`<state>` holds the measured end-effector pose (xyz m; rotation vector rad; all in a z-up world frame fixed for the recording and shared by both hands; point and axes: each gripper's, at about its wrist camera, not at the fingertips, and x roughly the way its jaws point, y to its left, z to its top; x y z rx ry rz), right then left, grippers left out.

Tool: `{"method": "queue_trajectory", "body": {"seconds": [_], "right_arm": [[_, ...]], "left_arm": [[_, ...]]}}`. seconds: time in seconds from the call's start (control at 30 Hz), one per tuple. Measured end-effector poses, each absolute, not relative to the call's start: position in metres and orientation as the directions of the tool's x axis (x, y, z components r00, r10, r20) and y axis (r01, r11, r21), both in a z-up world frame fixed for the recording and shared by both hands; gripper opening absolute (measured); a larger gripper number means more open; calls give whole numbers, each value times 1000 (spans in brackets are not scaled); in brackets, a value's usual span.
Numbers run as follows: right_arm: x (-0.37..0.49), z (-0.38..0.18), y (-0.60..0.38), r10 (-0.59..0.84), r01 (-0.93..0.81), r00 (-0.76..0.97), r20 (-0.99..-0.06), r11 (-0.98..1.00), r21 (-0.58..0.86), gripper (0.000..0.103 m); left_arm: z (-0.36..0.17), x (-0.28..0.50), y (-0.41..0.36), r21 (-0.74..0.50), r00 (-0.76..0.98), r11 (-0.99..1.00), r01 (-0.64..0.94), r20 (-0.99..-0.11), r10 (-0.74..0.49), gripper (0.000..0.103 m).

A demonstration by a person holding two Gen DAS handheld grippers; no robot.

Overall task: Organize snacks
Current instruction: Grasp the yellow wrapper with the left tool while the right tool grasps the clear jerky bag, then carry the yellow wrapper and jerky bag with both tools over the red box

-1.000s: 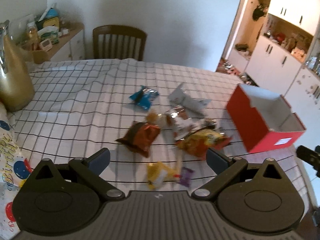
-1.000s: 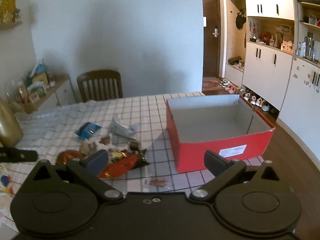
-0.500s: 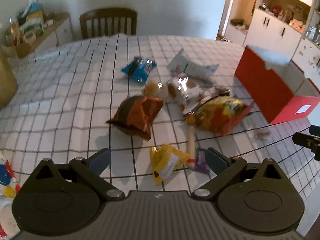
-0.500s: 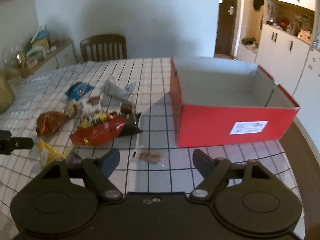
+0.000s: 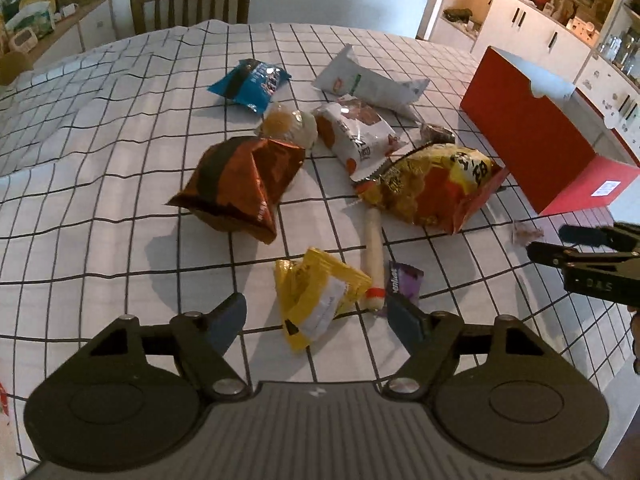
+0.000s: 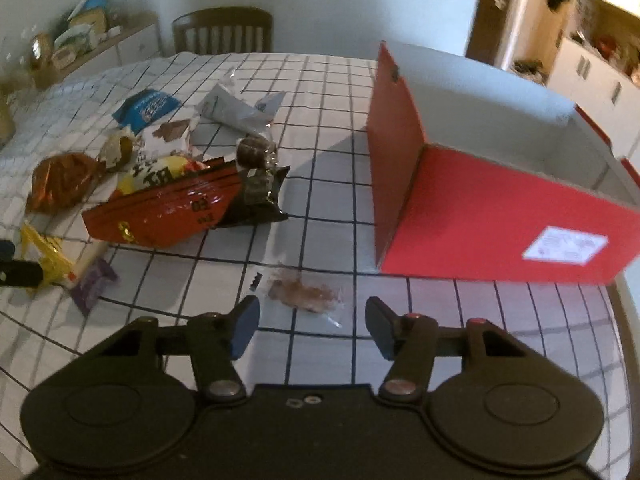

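Note:
On the checked tablecloth lie several snacks: a yellow packet (image 5: 316,304), a white stick (image 5: 372,260), a purple wrapper (image 5: 402,284), a brown-orange bag (image 5: 240,186) and a red-yellow chip bag (image 5: 432,190). My left gripper (image 5: 316,320) hangs low over the yellow packet. Its jaws are closing with the packet between them, the pads apart from it. My right gripper (image 6: 312,326) is closing too, nothing between its fingers, just short of a small clear packet of brown bits (image 6: 304,292). An open red box (image 6: 480,216) stands to its right.
A blue packet (image 5: 250,82) and a white pouch (image 5: 372,82) lie farther back. A wooden chair (image 5: 190,2) stands behind the table, a cluttered sideboard (image 5: 52,28) at the back left, white cupboards (image 5: 540,28) at the right. The table edge curves close by the box.
Both grippers have sunk toward the table and their jaws have narrowed. The yellow packet now lies between the left fingers, and the clear packet is close before the right ones.

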<state>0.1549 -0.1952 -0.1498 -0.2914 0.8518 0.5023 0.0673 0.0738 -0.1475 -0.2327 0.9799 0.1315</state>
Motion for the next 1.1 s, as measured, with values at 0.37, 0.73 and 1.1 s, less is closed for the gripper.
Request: {"method": "queue_trajectory", "body": {"seconds": [0.37, 0.73, 1.1], "right_arm": [[175, -152, -181, 332, -722, 492, -805, 672, -164, 48], [178, -153, -186, 382, -768, 374, -845, 638, -52, 28], [155, -151, -183, 350, -703, 438, -828, 707, -73, 17]], "left_arm": [[-155, 75, 77, -166, 527, 961, -223, -850, -25, 61], [-158, 78, 80, -185, 520, 955, -233, -853, -38, 38], [-158, 74, 82, -182, 527, 948, -259, -850, -19, 21]]}}
